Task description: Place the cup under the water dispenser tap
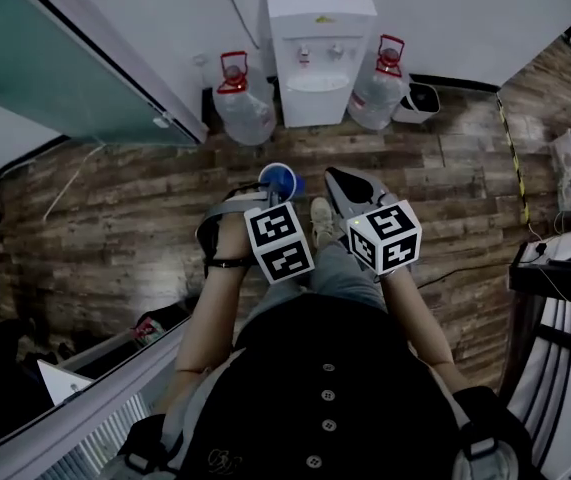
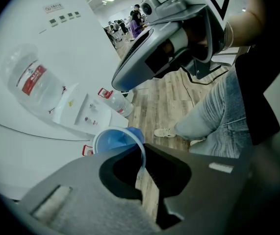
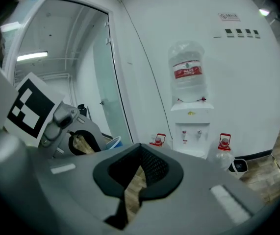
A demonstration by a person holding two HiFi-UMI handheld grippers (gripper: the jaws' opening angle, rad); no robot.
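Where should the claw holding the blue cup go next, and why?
Probably straight ahead to the water dispenser. The left claw pinches the blue cup by its rim, but the dispenser stands well off across the wooden floor, so the cup is nowhere near under its taps yet.

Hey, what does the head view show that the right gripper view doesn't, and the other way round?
Only the head view: the person's shoe and the marker cube on the right gripper.
Only the right gripper view: the red label on the top bottle, and the right gripper's jaws up close, shut with nothing between them.
Both: the dispenser, the two floor bottles, and the blue cup held in the left gripper.
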